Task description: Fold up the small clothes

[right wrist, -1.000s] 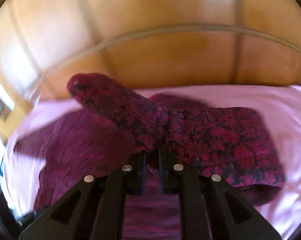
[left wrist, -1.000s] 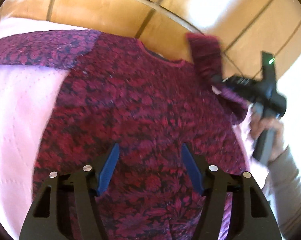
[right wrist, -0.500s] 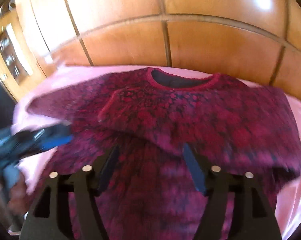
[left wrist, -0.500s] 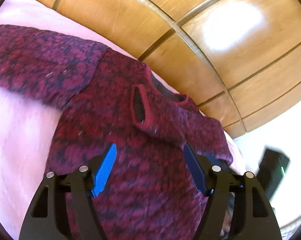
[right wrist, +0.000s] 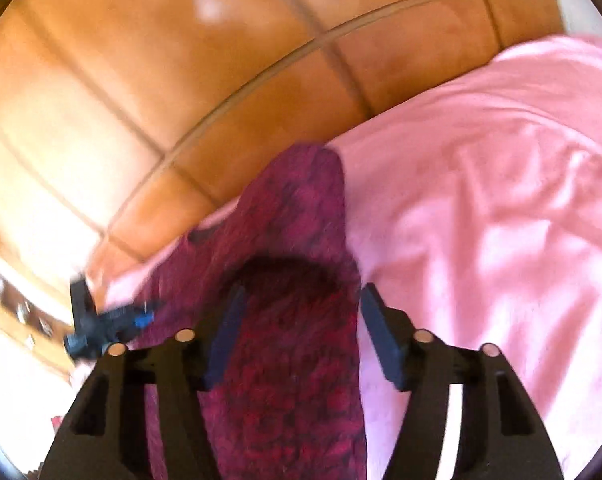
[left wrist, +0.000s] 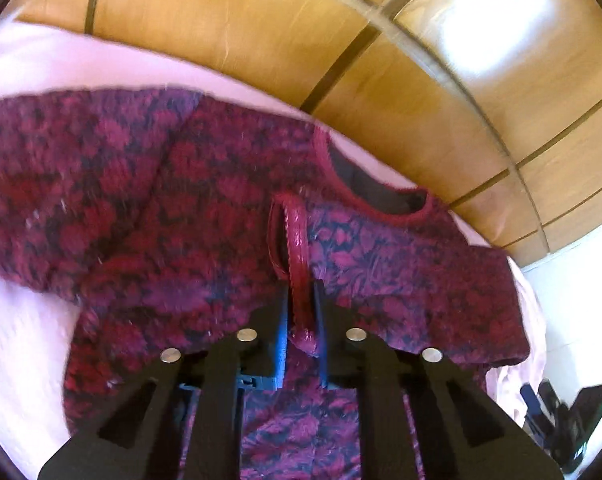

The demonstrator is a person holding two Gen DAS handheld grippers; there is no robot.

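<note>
Sweater point(left wrist: 189, 216): dark red knit with a black leaf pattern and a red-trimmed neckline, lying front-up on the pink bedspread point(left wrist: 17, 304) below the wooden headboard point(left wrist: 229, 36). Its neckline points toward the headboard, so the body's long axis runs from headboard down toward the viewer; one sleeve stretches out flat across the bedspread, parallel to the headboard. The other sleeve is folded in over the chest, cuff point(left wrist: 297, 256) ending just below the neckline. Left claw point(left wrist: 301, 320): fingers drawn narrow, pinching that cuff's red edge between the blue pads. Half a second ago these same fingers stood wide apart above the chest with the cuff lying loose ahead of them. Right claw point(right wrist: 297, 336): fingers wide, holding nothing, a band of the sweater point(right wrist: 293, 360) passing beneath and between them; whether they touch it I cannot tell, the view is blurred. A second ago this claw was pinched on the sleeve and carrying it; since then it has let go and now faces along the garment, pink bedspread point(right wrist: 493, 208) beside it, headboard point(right wrist: 149, 80) beyond.
</note>
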